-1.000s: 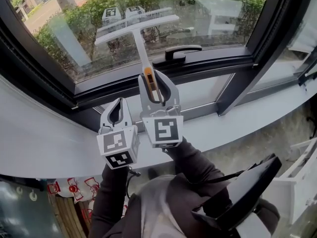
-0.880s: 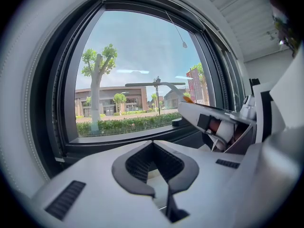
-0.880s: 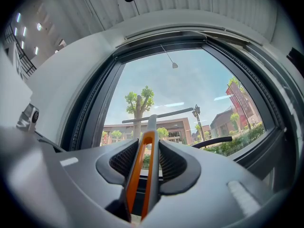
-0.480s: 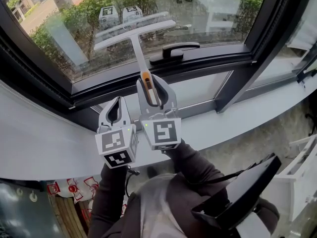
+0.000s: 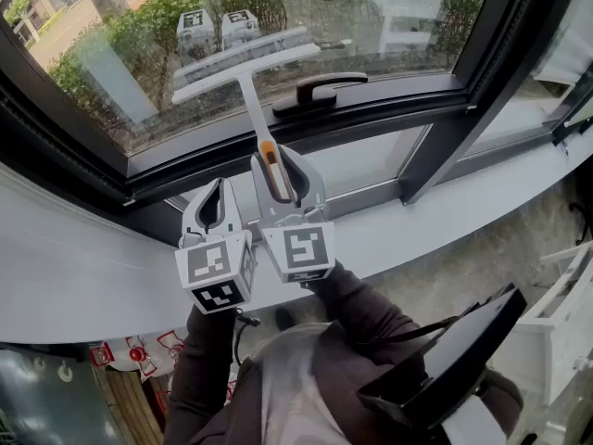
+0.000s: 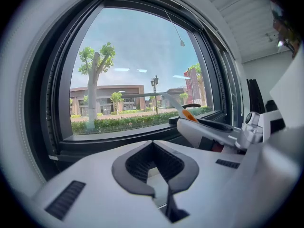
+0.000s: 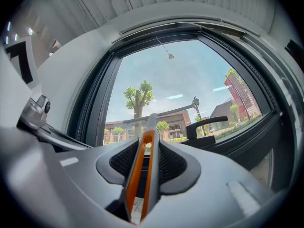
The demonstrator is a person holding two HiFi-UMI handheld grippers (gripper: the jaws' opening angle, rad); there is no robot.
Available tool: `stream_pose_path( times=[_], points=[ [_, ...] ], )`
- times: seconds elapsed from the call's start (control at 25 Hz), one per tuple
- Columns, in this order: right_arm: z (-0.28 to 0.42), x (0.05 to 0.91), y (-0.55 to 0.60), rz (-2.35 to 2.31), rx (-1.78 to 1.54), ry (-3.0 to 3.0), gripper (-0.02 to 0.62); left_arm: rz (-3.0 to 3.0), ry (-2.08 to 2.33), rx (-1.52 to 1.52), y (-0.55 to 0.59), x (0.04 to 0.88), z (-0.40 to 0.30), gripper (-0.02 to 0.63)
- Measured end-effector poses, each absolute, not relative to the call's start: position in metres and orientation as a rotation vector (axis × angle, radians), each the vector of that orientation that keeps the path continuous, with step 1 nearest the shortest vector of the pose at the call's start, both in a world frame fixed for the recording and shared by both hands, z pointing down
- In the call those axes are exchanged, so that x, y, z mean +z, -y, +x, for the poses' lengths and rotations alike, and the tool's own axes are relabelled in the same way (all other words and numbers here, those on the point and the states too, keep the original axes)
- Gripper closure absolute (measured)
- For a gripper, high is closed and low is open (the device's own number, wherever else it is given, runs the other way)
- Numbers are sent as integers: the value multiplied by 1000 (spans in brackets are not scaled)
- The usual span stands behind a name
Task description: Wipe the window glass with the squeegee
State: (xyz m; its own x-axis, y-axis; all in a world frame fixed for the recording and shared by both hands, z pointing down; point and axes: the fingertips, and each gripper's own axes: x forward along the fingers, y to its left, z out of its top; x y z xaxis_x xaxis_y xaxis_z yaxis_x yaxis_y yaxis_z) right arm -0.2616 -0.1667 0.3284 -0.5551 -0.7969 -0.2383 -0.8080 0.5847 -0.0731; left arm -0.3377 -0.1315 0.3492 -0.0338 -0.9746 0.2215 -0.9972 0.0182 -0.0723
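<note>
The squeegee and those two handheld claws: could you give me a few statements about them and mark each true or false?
1. The right gripper clamps the squeegee by its handle. True.
2. The left gripper grips the squeegee too. False: its jaws are shut on nothing, beside the right gripper.
3. The squeegee's handle has an orange strip. True.
4. The window handle is white. False: it is black.
5. A green hedge shows through the window glass. True.
</note>
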Motion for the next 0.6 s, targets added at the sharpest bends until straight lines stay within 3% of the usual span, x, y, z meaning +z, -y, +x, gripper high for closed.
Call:
stream_pose_path(
  times=[0.6],
  points=[
    [-261,364,162,-1308,-117,-2619,466,2137,2105,360,131,363,-330,606]
  ],
)
